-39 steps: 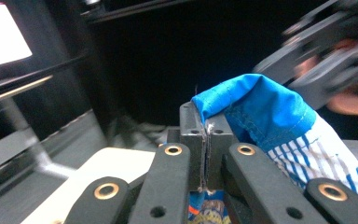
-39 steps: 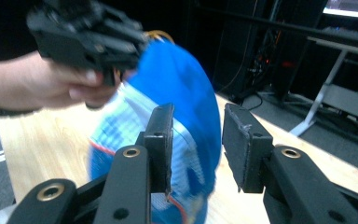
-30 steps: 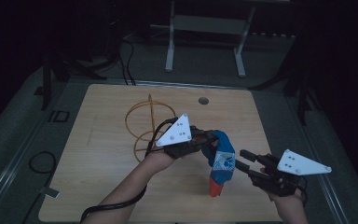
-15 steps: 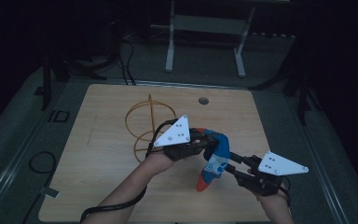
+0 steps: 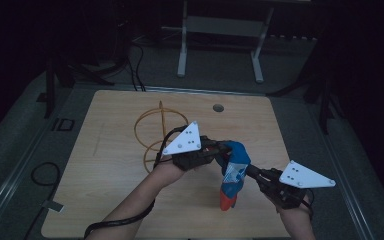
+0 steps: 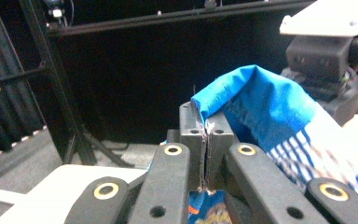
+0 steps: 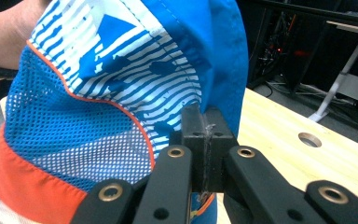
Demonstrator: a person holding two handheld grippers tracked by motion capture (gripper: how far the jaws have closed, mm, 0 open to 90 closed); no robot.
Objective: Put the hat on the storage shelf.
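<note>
up above the worktop [image 5: 130, 200], toward its near right part, a piece of blue clothing [image 5: 234, 172] hangs between the two grippers without resting on the wood. the garment is bright blue at the top, with a panel of white stripes and a blue triangle shape printed on it, then a patch of blue mesh edged by a thin orange line, and a solid orange band [image 7: 32, 179] along the bottom hem. in the high view it droops in a narrow column, blue end up and orange end down near the worktop's near edge.

the left gripper [image 6: 206, 140] has its jaws pressed together on a fold of the blue top edge, which drapes over the jaw tips and away to the right in the left gripper view. the right gripper [image 7: 204, 135] has just been closing its jaws, and they now pinch the striped cloth just beside the mesh panel.

farther back, nearer the worktop's middle left, a thin wooden hoop frame [image 5: 152, 135] lies well apart from the garment, and a small round hole [image 5: 218, 107] sits near the far edge.
</note>
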